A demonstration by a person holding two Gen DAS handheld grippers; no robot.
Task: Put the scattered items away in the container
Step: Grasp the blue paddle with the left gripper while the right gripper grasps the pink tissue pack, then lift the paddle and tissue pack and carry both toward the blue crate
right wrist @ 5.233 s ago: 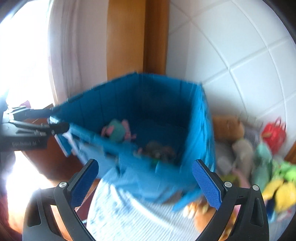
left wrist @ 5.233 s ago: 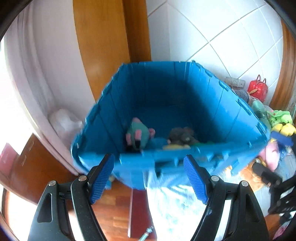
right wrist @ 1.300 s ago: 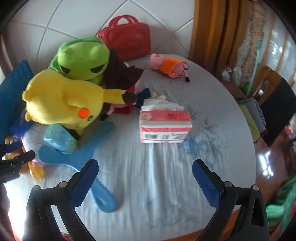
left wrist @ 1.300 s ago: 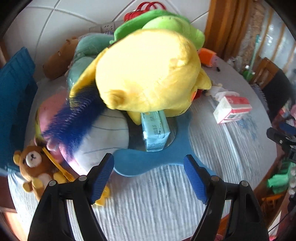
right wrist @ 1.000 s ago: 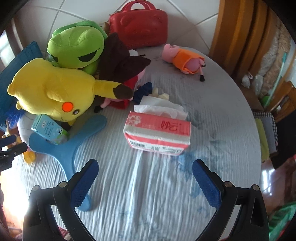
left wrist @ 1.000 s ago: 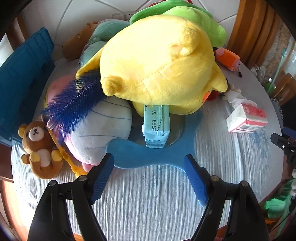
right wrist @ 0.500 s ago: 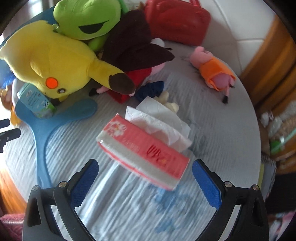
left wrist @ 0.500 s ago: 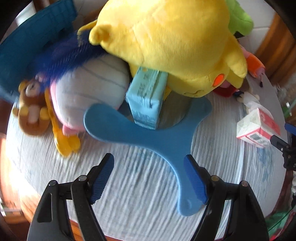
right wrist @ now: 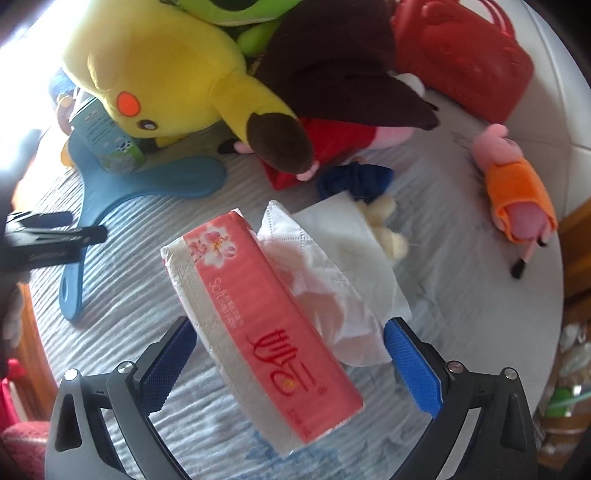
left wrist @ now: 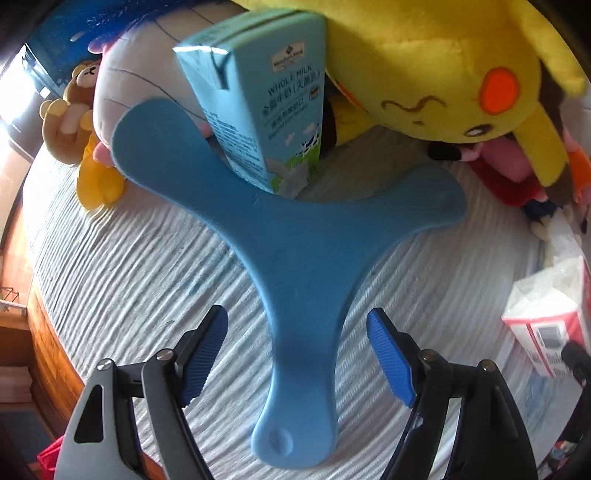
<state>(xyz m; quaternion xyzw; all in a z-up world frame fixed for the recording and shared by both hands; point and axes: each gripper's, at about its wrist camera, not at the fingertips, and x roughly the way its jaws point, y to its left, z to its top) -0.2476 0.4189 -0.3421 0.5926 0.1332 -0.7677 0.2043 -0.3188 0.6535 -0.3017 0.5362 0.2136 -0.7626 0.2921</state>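
A: Many things lie out on the table (left wrist: 122, 280). In the left wrist view a blue boomerang (left wrist: 295, 251) lies flat on the cloth, with a milk carton (left wrist: 258, 99) standing on its upper part and leaning under a yellow plush (left wrist: 424, 55). A small bear (left wrist: 66, 114) and a pale round plush (left wrist: 122, 77) sit at the far left.

B: And the left gripper (left wrist: 297, 350)?

A: Its jaws stand apart, one on each side of the boomerang's lower arm. The pads do not touch it; it has hold of nothing. A dark blue strip at the top left may be the container; I cannot tell for sure.

B: The right wrist view?

A: A pink tissue pack (right wrist: 258, 325) lies on the cloth, a tissue pulled out of its slot. The right gripper (right wrist: 288, 354) hangs over it, jaws wide, the pack between them. The left pad is hidden behind the pack and the right one is clear of it, so I read no grip. Beyond are the yellow plush (right wrist: 166, 70), a green plush (right wrist: 240, 14), a brown one (right wrist: 332, 70), a red case (right wrist: 465, 55) and a pig toy (right wrist: 513, 184).

B: So how far along?

A: Early or midway, by my judgement. No container shows in this view, and everything seen here is not yet put away. Boomerang and tissue pack look the likely next picks.
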